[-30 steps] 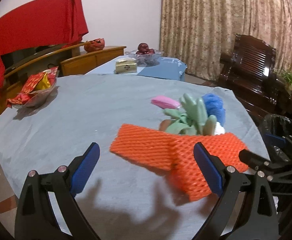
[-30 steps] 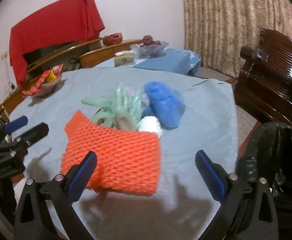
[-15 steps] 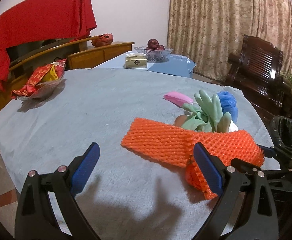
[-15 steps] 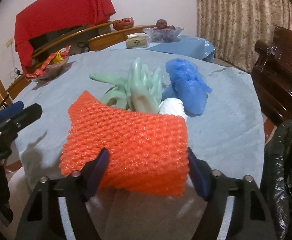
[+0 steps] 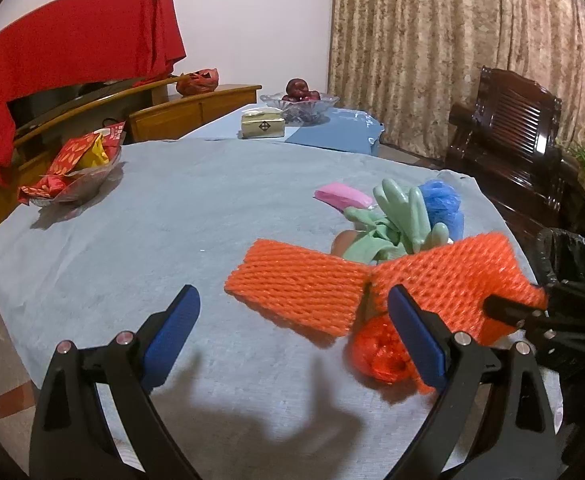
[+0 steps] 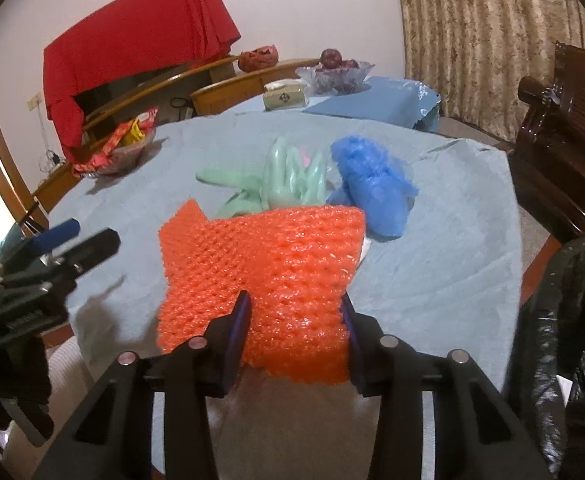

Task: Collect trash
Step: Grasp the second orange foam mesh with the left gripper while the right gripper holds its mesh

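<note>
1. The orange foam net (image 6: 268, 276) is at the near edge of the table (image 5: 172, 208), and its near end is raised from the cloth. The right gripper (image 6: 295, 336) has just been closing and now its pads press the net from both sides, so it is held.
2. It was taken at the edge, I think, because the black trash bag (image 6: 572, 320) stands just beside that side.
3. The left gripper (image 5: 292, 332) hangs wide and empty over the cloth, near the net's other end.
4. Behind the net wait the green gloves (image 6: 288, 176), the blue plastic cover (image 6: 372, 188) and a pink piece (image 5: 342, 195), probably the next trash.
</note>
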Tool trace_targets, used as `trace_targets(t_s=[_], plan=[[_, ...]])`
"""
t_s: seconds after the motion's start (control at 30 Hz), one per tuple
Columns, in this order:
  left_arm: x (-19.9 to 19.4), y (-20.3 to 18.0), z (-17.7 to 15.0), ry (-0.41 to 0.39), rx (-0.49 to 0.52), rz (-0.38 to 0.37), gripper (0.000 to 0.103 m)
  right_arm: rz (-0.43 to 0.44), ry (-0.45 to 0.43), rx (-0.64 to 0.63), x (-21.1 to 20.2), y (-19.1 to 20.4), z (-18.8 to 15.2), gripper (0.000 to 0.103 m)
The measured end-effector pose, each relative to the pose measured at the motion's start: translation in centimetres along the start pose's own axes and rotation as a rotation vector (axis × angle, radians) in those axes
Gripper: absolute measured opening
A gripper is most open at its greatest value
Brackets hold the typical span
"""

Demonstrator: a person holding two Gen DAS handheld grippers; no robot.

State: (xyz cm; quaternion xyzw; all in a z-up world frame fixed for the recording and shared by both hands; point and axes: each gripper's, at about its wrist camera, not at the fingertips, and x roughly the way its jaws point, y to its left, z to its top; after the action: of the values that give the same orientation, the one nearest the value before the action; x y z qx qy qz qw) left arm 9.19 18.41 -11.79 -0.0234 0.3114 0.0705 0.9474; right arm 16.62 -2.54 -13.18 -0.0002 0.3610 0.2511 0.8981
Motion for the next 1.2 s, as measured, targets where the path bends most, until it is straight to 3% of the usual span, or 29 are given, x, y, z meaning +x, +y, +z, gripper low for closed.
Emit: trace_targets(t_s=[0.23,0.53,0.67,0.9,1.0,1.17,1.2], plan=[[0.7,-1.3,-0.5,0.017,0.019,-0.015,0.092,-0.057,-0.039,0.05,-2.8,-2.8,0.0,0.042],[3.3,-1.7,-0.9,0.058,0.021,-0.007,0.092,-0.087,-0.041,0.121,-3.0,-5.8,0.0,0.042],[5.4,-1.7,-1.0,0.083,0.034,0.018,0.083,-0.089,-0.03,0.131,-2.3,-6.0,-0.2,0.042],[8.0,-1.3,-1.3,0.123,0.031,0.039,0.078,-0.083,-0.012,0.125,-1.3,-6.3,0.1,0.042],[8.6,-1.4,-1.4,0.141,0.048,0.046,0.064,-0.077,-0.01,0.127,-1.3,-6.3,0.2,0.042],[8.8,-0.3,-1.5,0.164,-0.02,-0.013,0.024,-0.077,-0.01,0.124,-1.4,-6.2,0.1,0.042],[8.6,-0.1,-1.6,0.161,-0.025,-0.017,0.021,-0.076,-0.011,0.124,-1.5,-6.2,0.1,0.042]])
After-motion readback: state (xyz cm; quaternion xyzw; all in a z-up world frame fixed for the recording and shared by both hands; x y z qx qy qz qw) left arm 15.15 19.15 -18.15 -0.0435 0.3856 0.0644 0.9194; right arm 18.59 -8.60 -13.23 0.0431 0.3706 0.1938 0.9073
